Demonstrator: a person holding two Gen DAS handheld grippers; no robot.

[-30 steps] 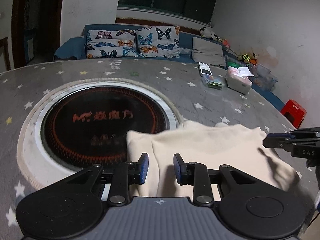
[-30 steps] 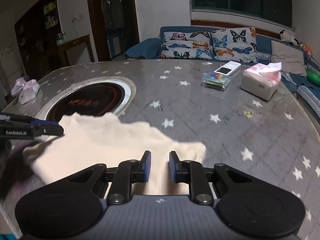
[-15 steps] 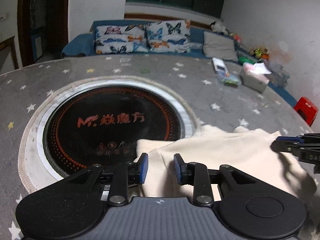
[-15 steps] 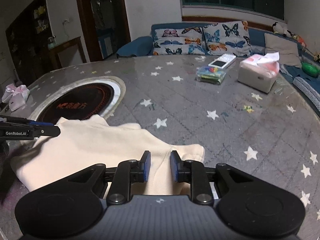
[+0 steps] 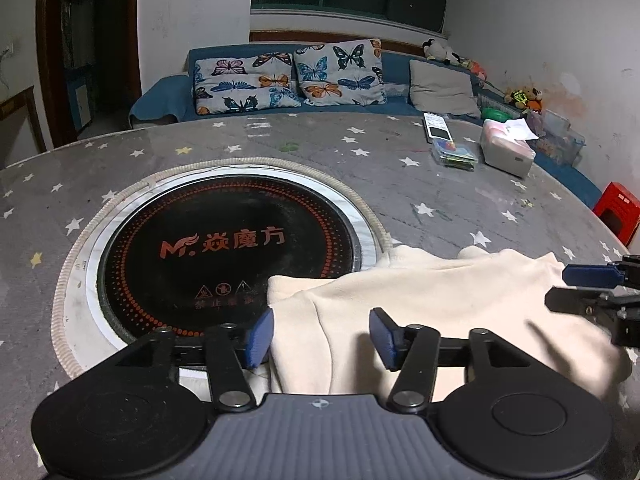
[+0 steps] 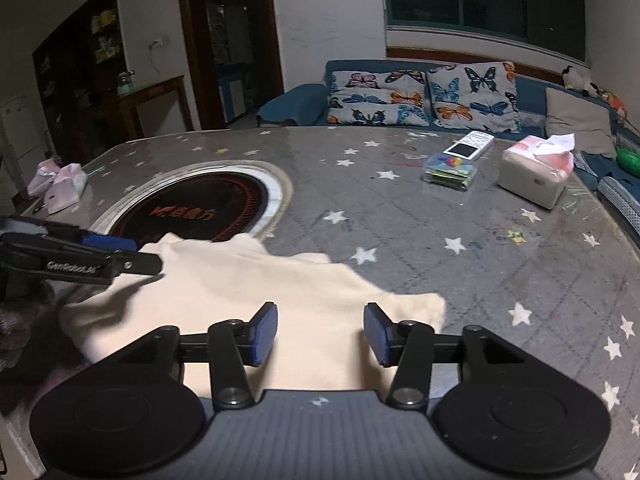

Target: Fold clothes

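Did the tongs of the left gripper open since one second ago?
Yes. The left gripper now has its tongs spread wide over the cream garment, near the induction cooktop; earlier they were nearly closed.

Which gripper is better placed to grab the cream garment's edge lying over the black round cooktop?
Left gripper: open, with that edge of the cream garment beside its finger, by the black round cooktop.

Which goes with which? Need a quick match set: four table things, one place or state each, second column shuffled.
Things:
1. cream garment
2. tissue box
3. remote
4. left tongs

Place or state:
A. open, over the garment's near edge
B. far right of the table
C. lying partly over the round cooktop's rim
D. just behind the clear plastic box

Pairs: 1-C, 2-B, 3-D, 4-A
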